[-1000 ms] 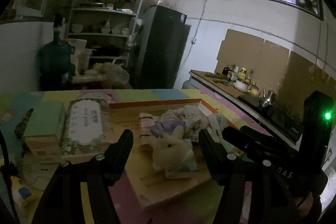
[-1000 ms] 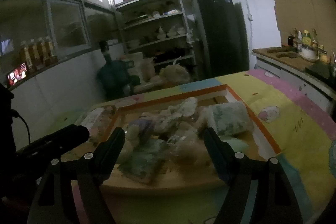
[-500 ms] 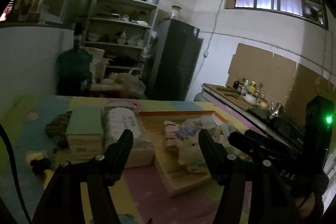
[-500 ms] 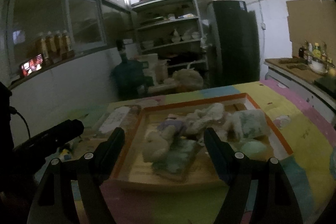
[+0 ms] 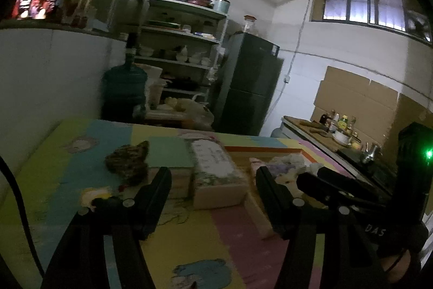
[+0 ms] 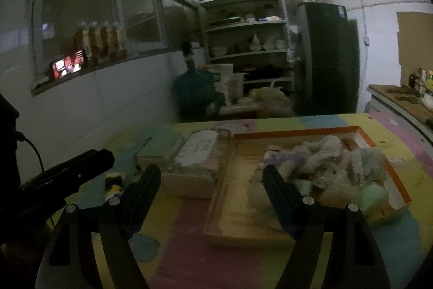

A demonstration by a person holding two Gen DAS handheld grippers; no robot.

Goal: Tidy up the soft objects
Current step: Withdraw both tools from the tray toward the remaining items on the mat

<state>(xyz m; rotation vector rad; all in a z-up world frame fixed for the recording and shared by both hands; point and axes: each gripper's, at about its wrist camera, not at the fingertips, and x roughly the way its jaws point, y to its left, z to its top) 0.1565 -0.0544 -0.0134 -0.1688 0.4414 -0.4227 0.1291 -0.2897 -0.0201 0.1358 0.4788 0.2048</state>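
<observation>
A wooden tray with an orange rim (image 6: 297, 131) sits on the colourful mat and holds a pile of soft toys and cloths (image 6: 324, 156); the pile also shows in the left wrist view (image 5: 286, 163). A dark furry soft object (image 5: 128, 160) lies on the mat left of the tray. A small yellow and black toy (image 6: 115, 182) lies near it. My left gripper (image 5: 213, 180) is open and empty, above the mat left of the tray. My right gripper (image 6: 211, 178) is open and empty, above the tray's near left corner.
A floral box (image 5: 216, 169) and a green-topped box (image 5: 170, 156) stand left of the tray. A water jug (image 5: 124, 91), shelves (image 5: 184, 58) and a dark fridge (image 5: 251, 83) stand behind the table. A counter with bottles (image 5: 333, 126) is at the right.
Both grippers have swung to the left and pulled back from the tray. The boxes and the dark furry object have come into the left wrist view. Both stay open.
</observation>
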